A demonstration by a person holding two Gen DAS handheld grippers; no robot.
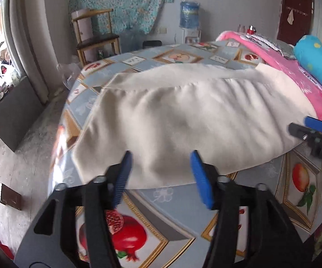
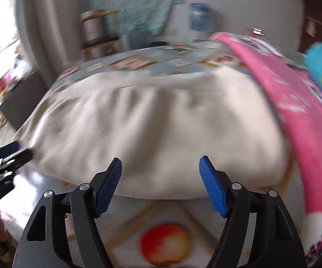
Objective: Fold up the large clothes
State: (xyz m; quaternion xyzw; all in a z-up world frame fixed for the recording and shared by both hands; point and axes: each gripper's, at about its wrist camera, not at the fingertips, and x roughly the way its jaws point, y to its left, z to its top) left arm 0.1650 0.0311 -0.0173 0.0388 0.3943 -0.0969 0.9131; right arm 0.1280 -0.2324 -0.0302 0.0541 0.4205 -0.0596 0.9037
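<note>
In the left wrist view, a big cream cloth (image 1: pixel 183 116) lay on a bed (image 1: pixel 143 203) with a blue cover full of fruit pictures. The cloth was folded over, with a long seam running across it near the far side. It had many soft little wrinkles. Its near edge was round and a bit puffy. The left hand-held gripper (image 1: pixel 159 174) hung over that near edge with its blue pads spread apart, and nothing was pinched between them. The tip of the right hand-held gripper (image 1: pixel 312 129) poked in from the right side, close to the cloth's corner. A pink blanket (image 1: pixel 295 71) lay beside the cloth, and a wooden chair (image 1: pixel 94 35) stood by the wall.

The right wrist view was blurry. The same cream cloth (image 2: pixel 156 122) filled the middle of the bed (image 2: pixel 138 212). The right hand-held gripper (image 2: pixel 161 178) was spread wide over the near edge and held nothing. The left hand-held gripper (image 2: pixel 11 154) showed at the left side, by the cloth's corner. The pink blanket (image 2: pixel 306 111) lay just beside the cloth on the right.
</note>
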